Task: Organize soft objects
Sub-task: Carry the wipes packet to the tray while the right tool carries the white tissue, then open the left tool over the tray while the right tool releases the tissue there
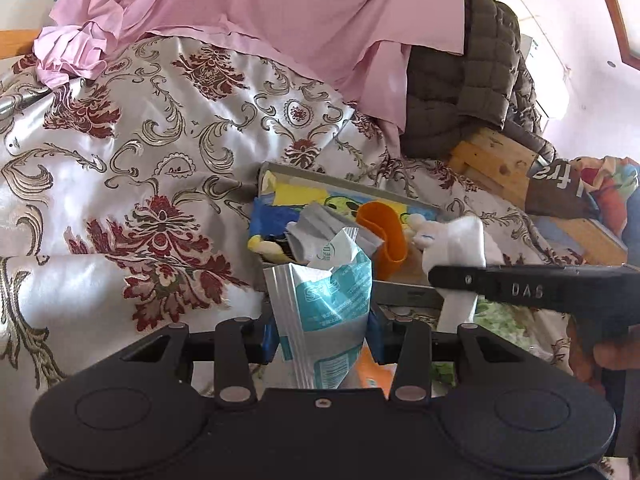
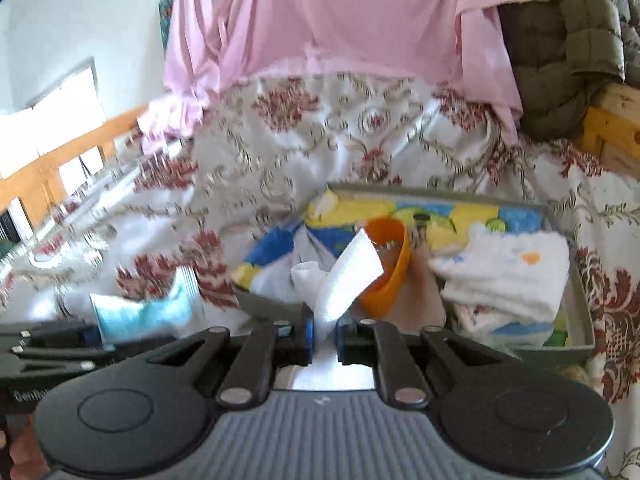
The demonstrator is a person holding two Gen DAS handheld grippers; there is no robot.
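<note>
The left wrist view shows the left tongs [image 1: 322, 336] pinching a crinkled foil packet [image 1: 324, 308], silver with teal print, standing upright just near of the tray [image 1: 404, 294]. The right wrist view shows that packet [image 2: 140, 314] only as a blur at the near left, beside the black body of the left tool. It alone shows the stack of folded white fluffy towels [image 2: 508, 276] in the right part of the tray [image 2: 580, 312].

The right tongs [image 2: 324, 336] are pressed together on a white ribbed sock [image 2: 348, 276], which rises tilted over the tray's near edge. In the left wrist view the right tool's finger crosses in front of the sock [image 1: 460, 240] at right.

The tray is shallow, grey and rectangular, lying on a glossy floral bedspread [image 1: 120, 160]. Inside are a bright cartoon-print cloth [image 2: 448, 216] and an orange cup [image 2: 390, 264] on its side. A smooth pink sheet [image 1: 260, 8] and a quilted olive jacket [image 1: 468, 80] lie at the far side.
</note>
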